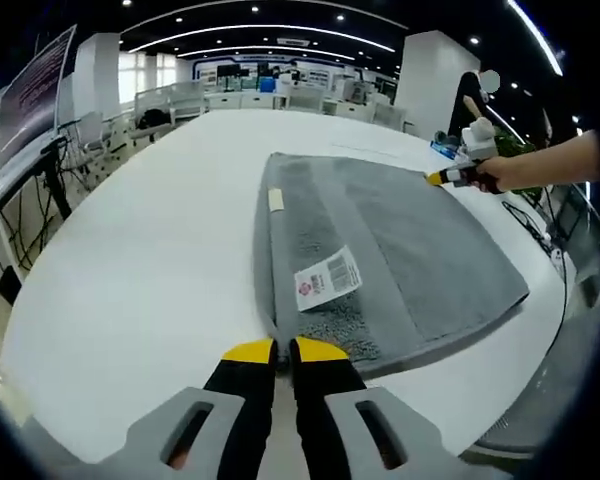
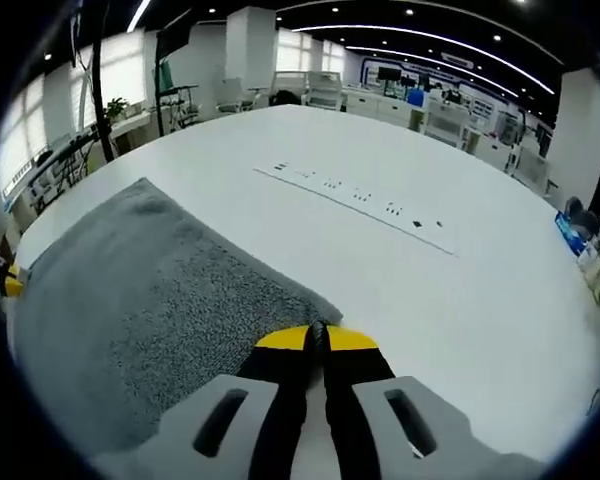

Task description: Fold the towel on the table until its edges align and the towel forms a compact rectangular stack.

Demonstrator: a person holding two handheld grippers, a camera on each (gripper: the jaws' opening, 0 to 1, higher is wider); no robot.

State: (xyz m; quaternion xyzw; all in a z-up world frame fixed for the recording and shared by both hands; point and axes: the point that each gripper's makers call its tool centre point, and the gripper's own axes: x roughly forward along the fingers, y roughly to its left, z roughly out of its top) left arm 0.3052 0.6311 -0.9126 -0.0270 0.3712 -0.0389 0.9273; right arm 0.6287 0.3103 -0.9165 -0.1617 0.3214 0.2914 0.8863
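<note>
The grey towel (image 1: 380,255) lies folded on the white table (image 1: 150,260), at centre right of the left gripper view. The left gripper (image 1: 282,349) is clamped on its near corner. At lower centre of the right gripper view, the right gripper (image 2: 317,335) pinches another towel corner.

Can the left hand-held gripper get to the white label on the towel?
Probably yes. The left hand-held gripper is shut on the towel at its near edge, and the label lies face up just beyond, with nothing in between. It would have to let go of the edge first.
</note>
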